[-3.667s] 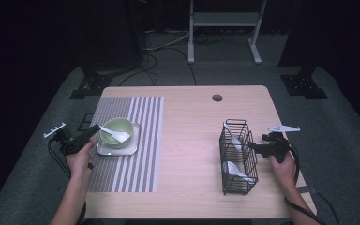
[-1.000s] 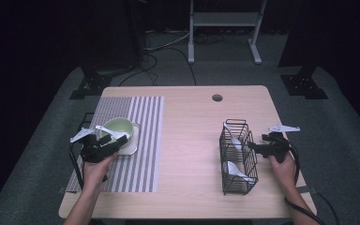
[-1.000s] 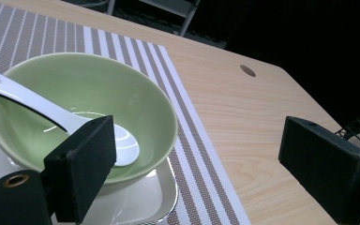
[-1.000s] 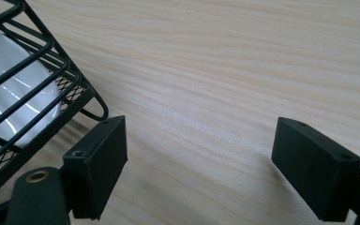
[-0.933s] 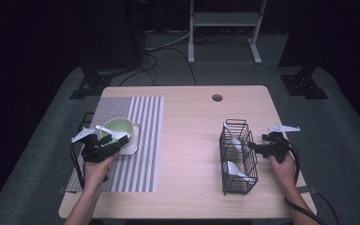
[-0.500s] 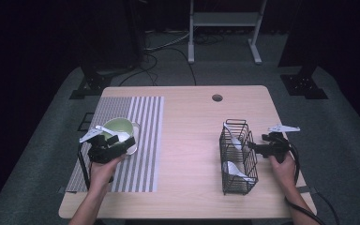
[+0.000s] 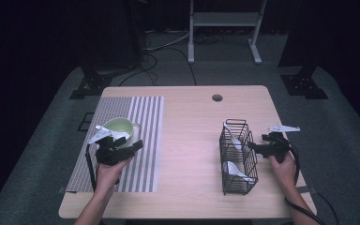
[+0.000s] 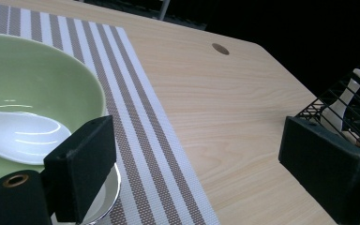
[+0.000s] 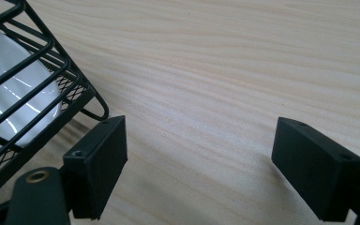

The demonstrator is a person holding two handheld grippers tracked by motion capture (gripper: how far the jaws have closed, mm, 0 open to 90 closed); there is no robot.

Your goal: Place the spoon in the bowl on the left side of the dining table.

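Bench first: light wood, with a striped placemat laid along its left side. Over by the right edge stands a black wire basket, and it's got white spoons stuck in it.

On the placemat sits a green bowl on a small silvery plate, closer to the mat's left edge than its right. In the left gripper view there's a white spoon lying inside the bowl, scoop end toward the camera.

Left tongs are spread wide apart and hold nothing. They sit just beside the bowl on its near side and point across toward the middle of the bench; one jaw is right up against the plate's rim, can't tell if it actually touches. The left hand comes up from the front edge, with the forearm angled in from the bottom.

Right tongs are also wide open and empty, low over bare wood right next to the basket's right wall, pointing at it, not touching as far as I can see. The right hand sits near the right edge, wrist bent inward.
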